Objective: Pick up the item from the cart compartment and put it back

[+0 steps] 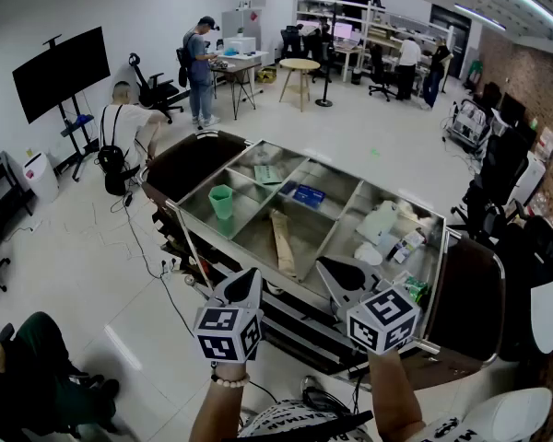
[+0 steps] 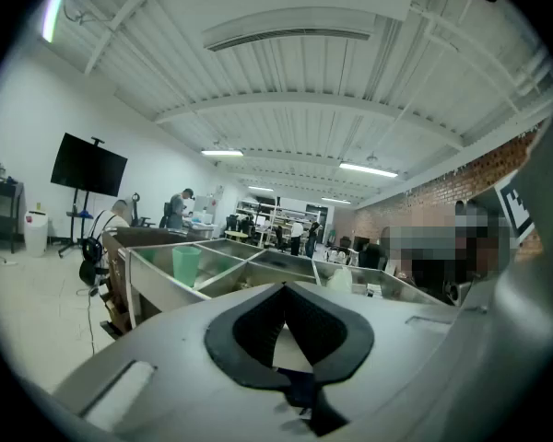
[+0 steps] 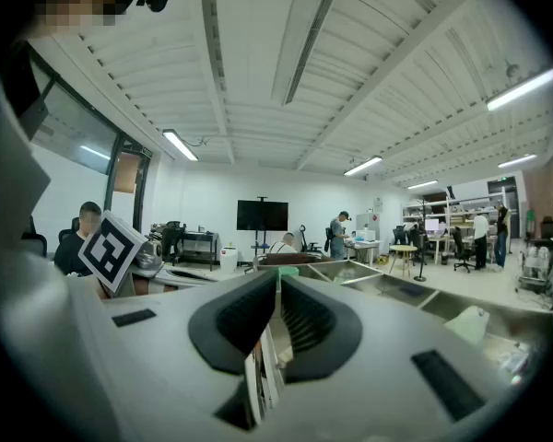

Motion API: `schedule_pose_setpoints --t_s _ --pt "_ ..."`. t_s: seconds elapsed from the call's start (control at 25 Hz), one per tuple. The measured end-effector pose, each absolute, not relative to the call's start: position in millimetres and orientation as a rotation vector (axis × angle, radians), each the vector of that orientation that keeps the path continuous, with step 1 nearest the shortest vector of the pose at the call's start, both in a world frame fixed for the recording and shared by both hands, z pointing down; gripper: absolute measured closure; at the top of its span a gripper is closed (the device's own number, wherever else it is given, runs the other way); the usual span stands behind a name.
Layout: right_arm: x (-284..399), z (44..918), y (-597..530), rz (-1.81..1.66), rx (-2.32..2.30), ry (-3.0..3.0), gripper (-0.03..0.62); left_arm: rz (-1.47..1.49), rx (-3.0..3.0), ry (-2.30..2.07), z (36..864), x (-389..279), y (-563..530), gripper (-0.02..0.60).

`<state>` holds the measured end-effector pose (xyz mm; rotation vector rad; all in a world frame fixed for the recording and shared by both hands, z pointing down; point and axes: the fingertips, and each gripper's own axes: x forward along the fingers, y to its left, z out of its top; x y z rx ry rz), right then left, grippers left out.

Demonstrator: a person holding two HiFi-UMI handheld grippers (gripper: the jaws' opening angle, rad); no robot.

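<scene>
A steel cart (image 1: 198, 245) with several open compartments stands in front of me. Its bins hold a green cup (image 1: 221, 201), a blue packet (image 1: 309, 194), a long brown flat piece (image 1: 283, 240) and white bags and bottles (image 1: 392, 228). My left gripper (image 1: 247, 282) hovers at the cart's near edge, its jaws shut with nothing between them (image 2: 284, 288). The right gripper (image 1: 336, 270) hangs beside it, also over the near edge. Its jaws are shut at the tips (image 3: 278, 279). A thin pale strip (image 3: 259, 376) shows edge-on low between its pads; I cannot tell what it is.
Dark covers (image 1: 194, 159) flank the cart on both ends. One person crouches (image 1: 129, 127) beyond its far left corner and another stands (image 1: 200, 67) at a desk. A TV on a stand (image 1: 60, 72) is at the left; desks, chairs and a round stool (image 1: 300, 67) fill the back.
</scene>
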<state>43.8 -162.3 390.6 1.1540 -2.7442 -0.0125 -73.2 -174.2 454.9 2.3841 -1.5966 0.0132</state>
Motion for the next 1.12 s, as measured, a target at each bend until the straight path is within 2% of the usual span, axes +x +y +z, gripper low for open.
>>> schedule_pose_setpoints --t_s 0.28,0.56,0.64,0.8,0.88,0.92,0.96,1.12 --pt "61 306 -189 -0.130 1.216 -2.769 0.576 -0.004 2.474 -1.628 398 -78 -194 0.581" --pt "72 257 -241 -0.212 1.242 -2.639 0.551 0.019 2.561 -1.582 362 -61 -220 0.581" --pt "69 263 -262 -0.165 1.199 -2.591 0.380 0.031 2.552 -1.571 360 -56 -231 0.581" --pt "67 282 -307 -0.040 1.155 -2.511 0.370 0.033 2.498 -1.571 356 -49 -257 0.581" --pt "64 295 -330 0.047 1.119 -2.476 0.282 0.038 2.488 -1.566 353 -46 -270 0.577" --pt "64 302 -343 0.085 1.105 -2.453 0.274 0.040 2.485 -1.562 351 -44 -277 0.577" --pt "63 310 -356 0.119 1.092 -2.428 0.229 0.043 2.481 -1.559 351 -43 -284 0.577" --pt "64 350 -403 0.227 1.043 -2.328 0.220 0.061 2.458 -1.540 359 -41 -309 0.577"
